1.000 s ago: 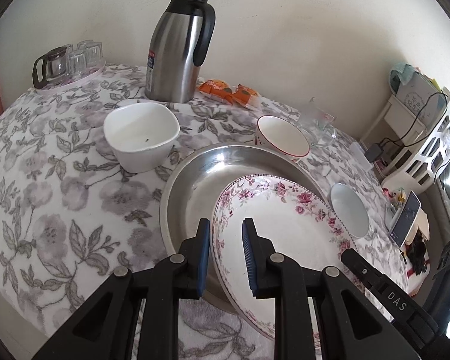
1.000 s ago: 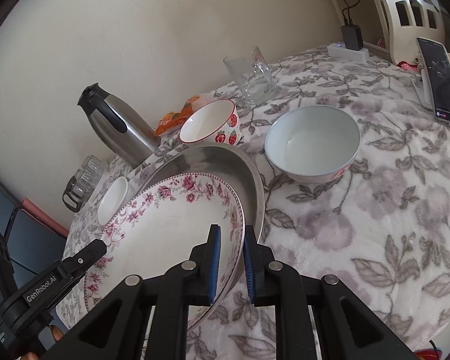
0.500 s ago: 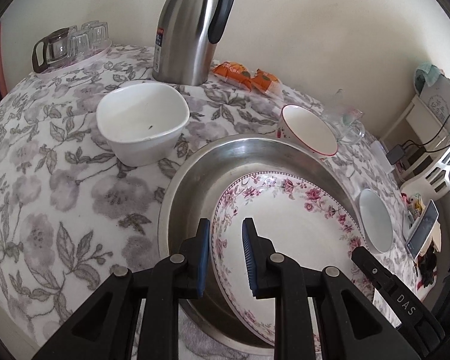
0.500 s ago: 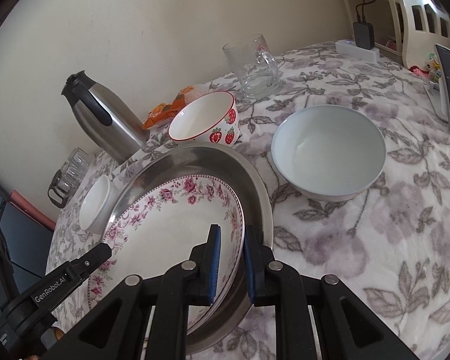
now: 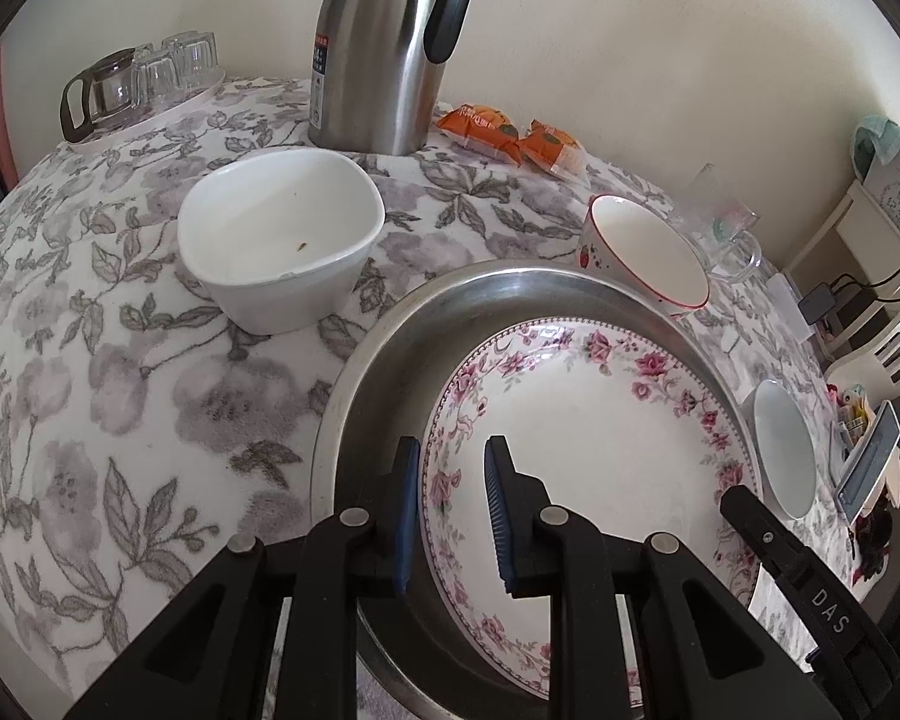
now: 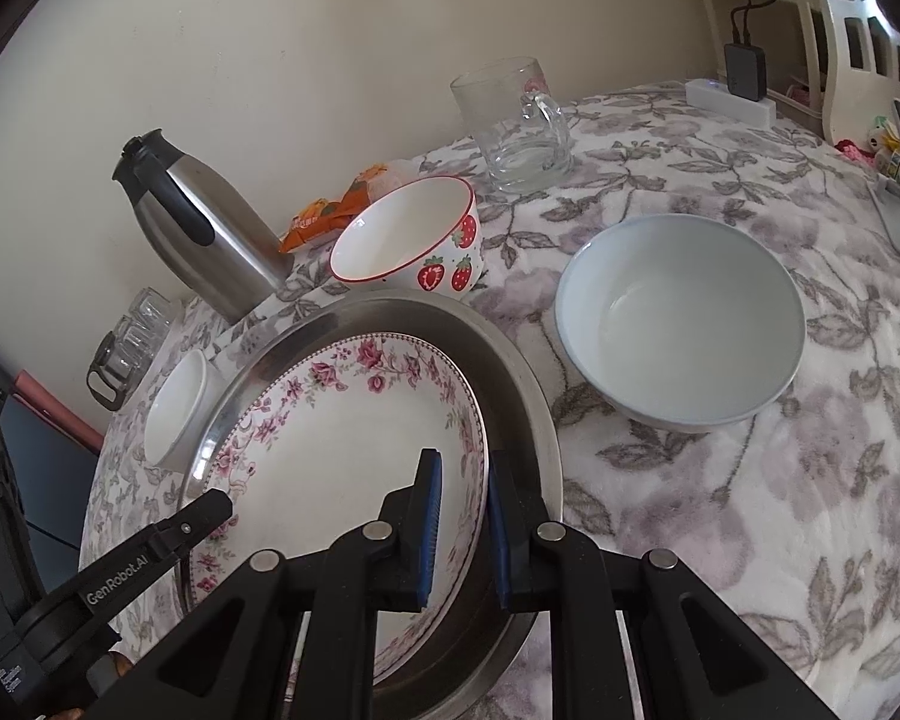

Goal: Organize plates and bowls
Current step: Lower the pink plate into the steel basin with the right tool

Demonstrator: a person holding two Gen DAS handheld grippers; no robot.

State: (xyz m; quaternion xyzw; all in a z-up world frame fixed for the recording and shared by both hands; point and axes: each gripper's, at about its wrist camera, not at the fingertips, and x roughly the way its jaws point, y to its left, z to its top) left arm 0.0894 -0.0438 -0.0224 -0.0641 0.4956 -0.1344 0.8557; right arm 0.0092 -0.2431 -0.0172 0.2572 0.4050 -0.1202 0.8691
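Both claws, left gripper (image 5: 451,510) and right gripper (image 6: 463,531), clench the floral plate (image 5: 588,420) inside the steel basin (image 5: 498,294); the white bowl (image 5: 282,240) at 10 o'clock, strawberry bowl (image 6: 414,240) at 12 and pale bowl (image 6: 681,318) at 2 remain unstacked

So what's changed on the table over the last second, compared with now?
The floral plate, gripped at opposite rims by the left gripper and the right gripper, has come down from a tilt over the steel tray and now sits inside it. Both grippers kept their hold throughout. The white bowl, strawberry bowl, pale blue bowl and thermos have not moved.
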